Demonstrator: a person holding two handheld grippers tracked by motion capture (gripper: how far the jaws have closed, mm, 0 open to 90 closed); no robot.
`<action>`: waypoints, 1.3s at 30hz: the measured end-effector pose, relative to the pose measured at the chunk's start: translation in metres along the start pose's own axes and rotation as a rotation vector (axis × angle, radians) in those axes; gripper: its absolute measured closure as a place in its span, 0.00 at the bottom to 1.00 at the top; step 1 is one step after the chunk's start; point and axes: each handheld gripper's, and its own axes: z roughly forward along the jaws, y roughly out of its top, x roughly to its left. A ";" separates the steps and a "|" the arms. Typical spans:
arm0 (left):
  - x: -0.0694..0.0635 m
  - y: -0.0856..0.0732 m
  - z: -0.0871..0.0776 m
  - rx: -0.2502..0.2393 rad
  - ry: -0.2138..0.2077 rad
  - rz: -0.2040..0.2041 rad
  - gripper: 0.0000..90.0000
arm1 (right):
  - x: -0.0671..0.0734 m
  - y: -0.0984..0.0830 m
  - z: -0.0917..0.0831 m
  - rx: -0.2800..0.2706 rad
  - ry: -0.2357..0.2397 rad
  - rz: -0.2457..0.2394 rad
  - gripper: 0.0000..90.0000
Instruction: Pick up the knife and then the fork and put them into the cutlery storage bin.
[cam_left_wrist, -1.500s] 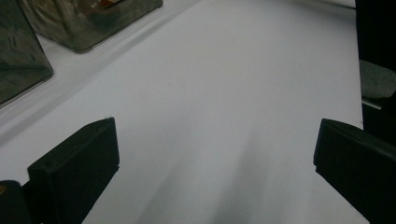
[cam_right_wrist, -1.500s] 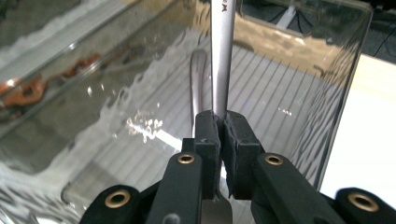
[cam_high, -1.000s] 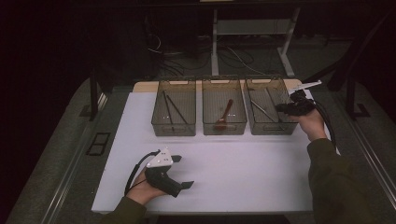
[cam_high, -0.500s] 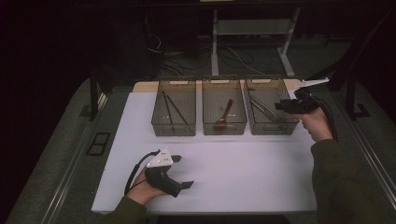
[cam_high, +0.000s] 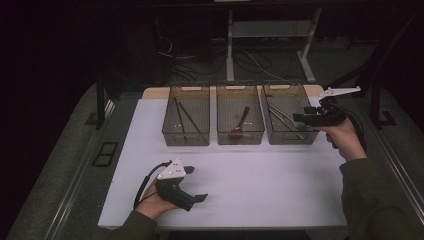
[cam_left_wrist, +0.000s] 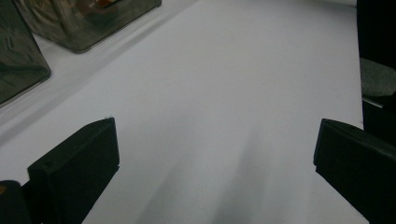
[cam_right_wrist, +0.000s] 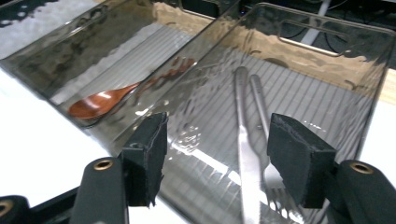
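Three smoky translucent bins are set side by side along the far edge of the white worktop. The right gripper is held above the near right corner of the right bin, pointing left across it. Its jaws have just been opening and stand apart with nothing between them, so the gripper is released. In the right gripper view, a metal knife and a metal fork are seen lying side by side, lengthwise on the ribbed floor of that bin, directly under the gap between the jaws of the right gripper. A wooden spoon is seen in the middle bin, and dark chopsticks are seen in the left bin. The left gripper is rested on the near left part of the worktop, well apart from the bins; in the left gripper view its jaws are spread wide over bare white surface, released and empty.
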 end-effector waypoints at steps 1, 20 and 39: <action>0.000 0.000 0.000 0.001 0.000 0.001 0.00 | 0.003 -0.001 -0.002 -0.001 -0.003 -0.003 0.40; -0.001 0.000 0.001 -0.005 0.000 -0.001 0.00 | 0.044 -0.059 -0.018 -0.056 0.040 -0.033 0.29; -0.001 0.000 -0.001 -0.006 0.005 0.001 0.00 | 0.076 -0.102 -0.031 -0.086 0.087 -0.077 0.24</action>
